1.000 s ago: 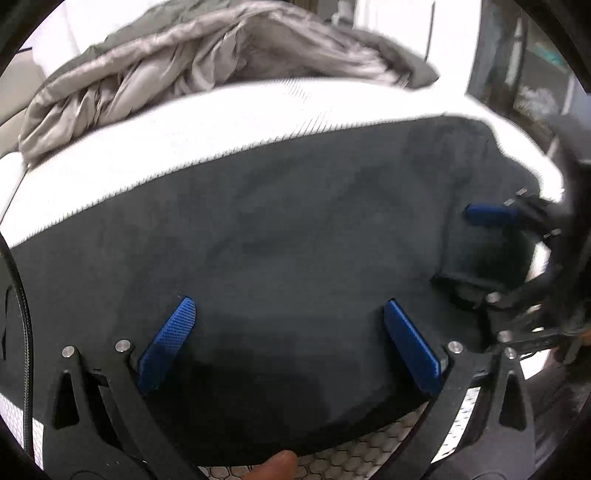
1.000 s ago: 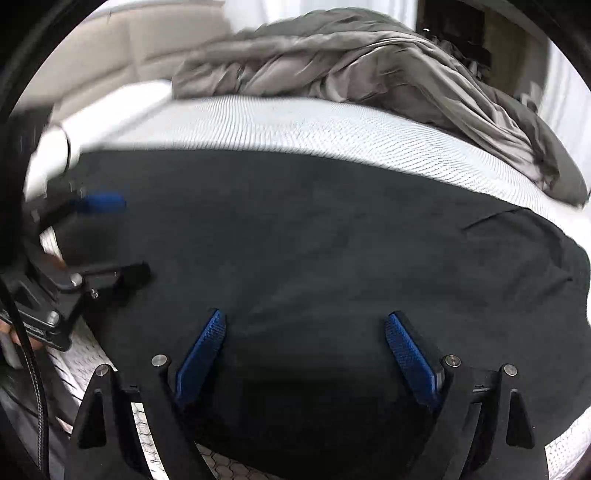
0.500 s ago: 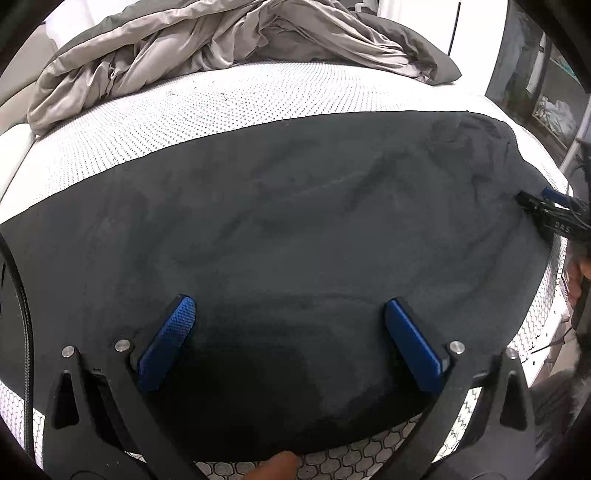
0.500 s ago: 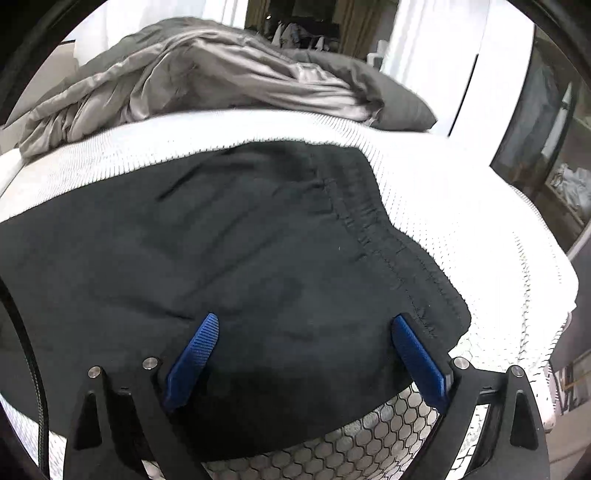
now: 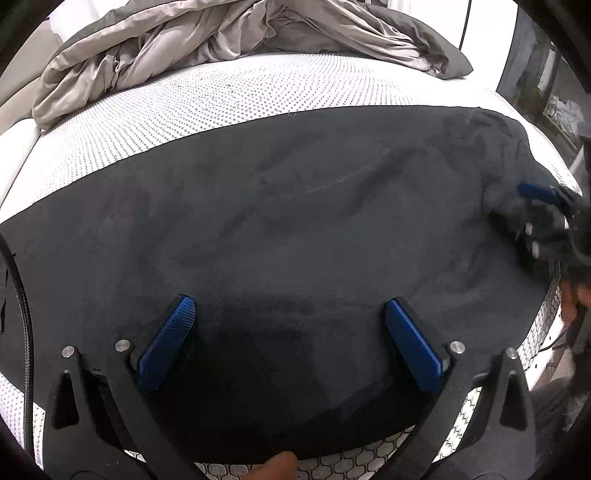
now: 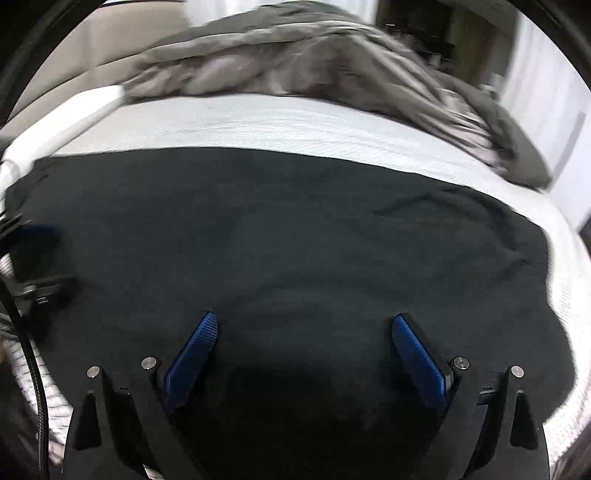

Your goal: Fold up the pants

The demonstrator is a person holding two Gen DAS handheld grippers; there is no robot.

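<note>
Swinging back leftward since half a second ago, the right gripper (image 6: 304, 360) again faces the middle of the pants (image 6: 295, 251), its view blurred; its jaws have just been opening and stand wide with only cloth beneath. Dark pants lie spread flat across the white mattress (image 5: 221, 96), a grey duvet (image 5: 229, 33) bunched behind. The left gripper (image 5: 290, 338) hovers released over the pants' near edge.

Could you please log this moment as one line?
black pants: flat on mattress | left tongs: open | right tongs: open
</note>
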